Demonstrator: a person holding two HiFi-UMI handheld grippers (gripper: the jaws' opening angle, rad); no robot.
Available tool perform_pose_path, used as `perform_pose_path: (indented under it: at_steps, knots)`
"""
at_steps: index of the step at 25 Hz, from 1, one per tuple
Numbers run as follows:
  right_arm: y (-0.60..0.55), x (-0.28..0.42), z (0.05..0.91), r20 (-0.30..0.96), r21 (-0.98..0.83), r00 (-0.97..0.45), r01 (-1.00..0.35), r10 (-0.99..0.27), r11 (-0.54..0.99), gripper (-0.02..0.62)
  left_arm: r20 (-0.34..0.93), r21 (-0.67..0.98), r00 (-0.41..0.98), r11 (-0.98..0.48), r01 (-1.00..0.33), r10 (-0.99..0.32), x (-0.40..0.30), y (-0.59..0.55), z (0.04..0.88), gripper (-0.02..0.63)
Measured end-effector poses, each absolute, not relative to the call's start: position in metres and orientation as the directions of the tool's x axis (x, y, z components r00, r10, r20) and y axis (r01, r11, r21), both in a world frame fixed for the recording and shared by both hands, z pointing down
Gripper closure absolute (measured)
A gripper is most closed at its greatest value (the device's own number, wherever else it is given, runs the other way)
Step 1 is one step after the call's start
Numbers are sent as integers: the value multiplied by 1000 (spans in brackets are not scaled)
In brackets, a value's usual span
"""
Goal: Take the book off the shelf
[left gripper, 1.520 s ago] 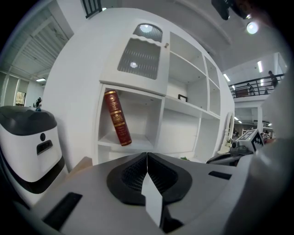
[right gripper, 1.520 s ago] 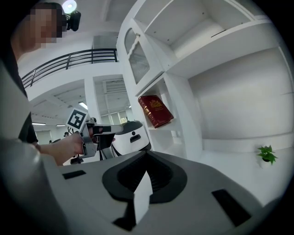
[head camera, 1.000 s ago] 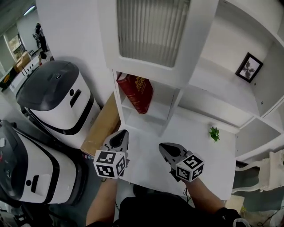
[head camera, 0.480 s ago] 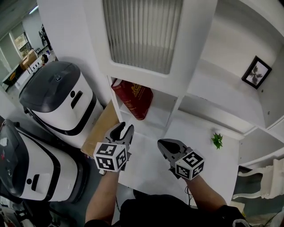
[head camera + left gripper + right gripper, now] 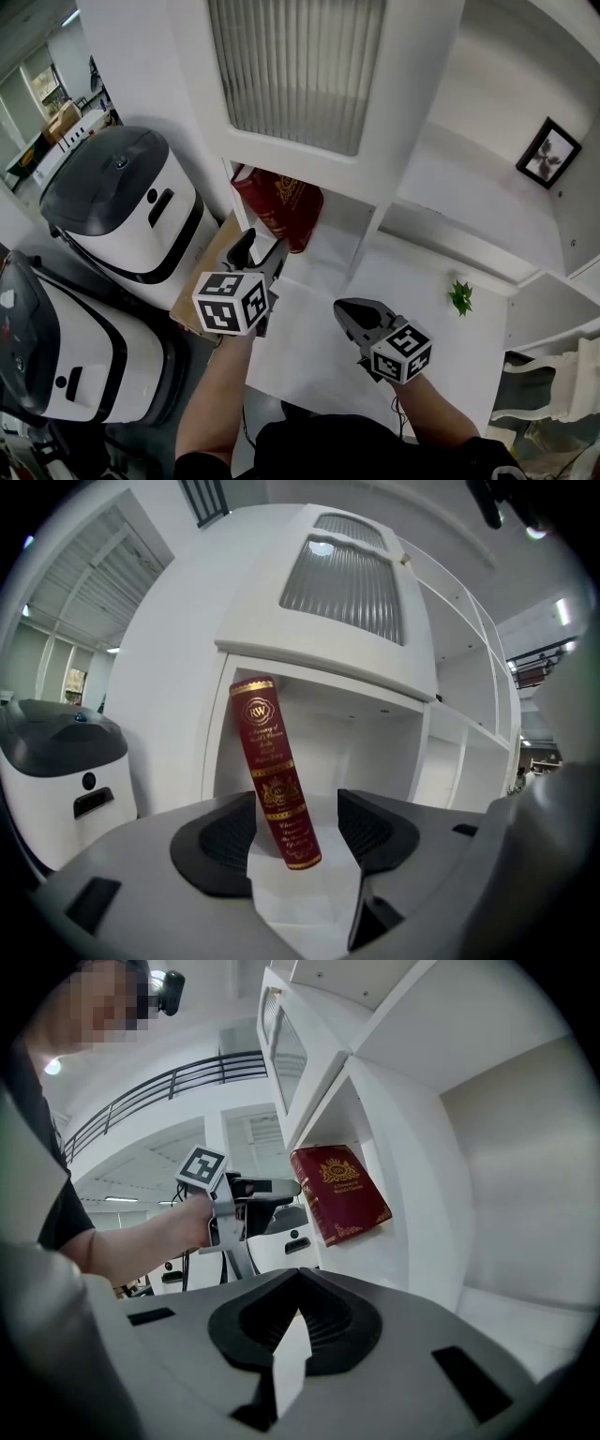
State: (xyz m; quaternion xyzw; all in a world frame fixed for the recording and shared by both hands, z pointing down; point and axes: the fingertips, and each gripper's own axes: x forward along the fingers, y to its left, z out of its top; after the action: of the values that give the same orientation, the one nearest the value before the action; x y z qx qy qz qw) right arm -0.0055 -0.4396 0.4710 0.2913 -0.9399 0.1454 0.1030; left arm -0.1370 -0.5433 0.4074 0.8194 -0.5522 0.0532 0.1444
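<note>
On shelf (image 5: 330,246), book (image 5: 281,208) leaning, not off. Left tool (image 5: 260,248) jaws just opened, lined up on book, no clamp. Right tool (image 5: 343,308) closed, empty. Remaining: grip, pull.

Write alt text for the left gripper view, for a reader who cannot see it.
A red book leans tilted in a white shelf compartment, seen in the gap between the jaws of the left hand-held gripper, which have just been opening and do not press on it. Above is a ribbed-glass door; at left stands a white machine.
</note>
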Motion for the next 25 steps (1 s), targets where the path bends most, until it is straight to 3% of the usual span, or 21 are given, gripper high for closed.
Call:
perform_pose_path:
  at_steps: [10,25]
  knots:
    - [-440,4,478,293,-225,-800,-590,-524,775,580,178,162,330,-303,-939,-927,-146,-577,378,296]
    - [-447,6,484,306,-232,-791,-602,-530,764,581,242,192,328,-286,-939,-913,-139,-612,406,290]
